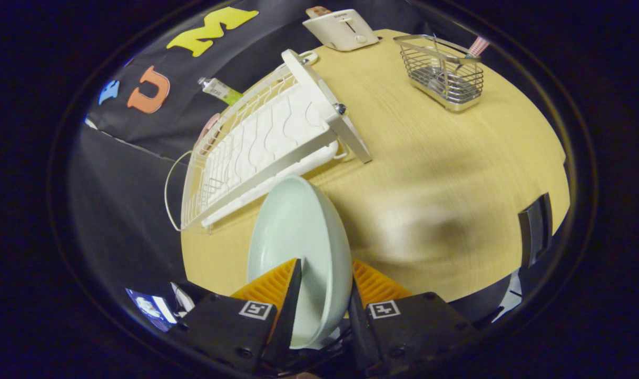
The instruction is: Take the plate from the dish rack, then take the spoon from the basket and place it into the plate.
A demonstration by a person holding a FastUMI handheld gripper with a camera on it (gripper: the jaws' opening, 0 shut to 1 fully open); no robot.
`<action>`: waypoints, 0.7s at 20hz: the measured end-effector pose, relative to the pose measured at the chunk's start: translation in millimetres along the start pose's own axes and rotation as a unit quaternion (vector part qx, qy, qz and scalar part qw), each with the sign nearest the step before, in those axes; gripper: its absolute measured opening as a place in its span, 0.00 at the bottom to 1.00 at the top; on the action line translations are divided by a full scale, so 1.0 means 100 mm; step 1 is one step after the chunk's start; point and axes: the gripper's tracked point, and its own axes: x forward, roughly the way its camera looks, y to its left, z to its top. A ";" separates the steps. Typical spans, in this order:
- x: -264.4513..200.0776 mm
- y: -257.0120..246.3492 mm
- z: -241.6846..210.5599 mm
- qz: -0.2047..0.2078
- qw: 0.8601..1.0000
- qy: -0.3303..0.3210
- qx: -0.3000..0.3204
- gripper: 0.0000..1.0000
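Plate (298,237) stands edgewise, clamped between the claw (324,284) fingers, which hide its lower rim.

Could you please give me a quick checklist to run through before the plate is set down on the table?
1. Pale green round plate clamped between both fingers of the gripper: ok.
2. Plate out of the white wire dish rack: ok.
3. Bare spot on the light wooden table ahead: ok.
4. Plate level: not ok, held on edge.
5. Spoon waiting in the metal wire basket: cannot tell, only handles show.
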 end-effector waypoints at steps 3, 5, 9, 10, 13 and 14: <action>0.00 0.03 0.03 0.009 1.000 -0.006 -0.008 0.58; -0.06 0.02 0.08 0.010 0.999 -0.027 -0.035 0.62; -0.28 -0.07 0.18 0.003 0.991 -0.083 -0.102 0.79; -0.35 -0.12 0.21 -0.003 0.988 -0.100 -0.116 0.79; -0.61 -0.34 0.39 -0.029 0.977 -0.163 -0.136 0.80; -0.70 -0.40 0.44 -0.033 0.973 -0.182 -0.135 0.80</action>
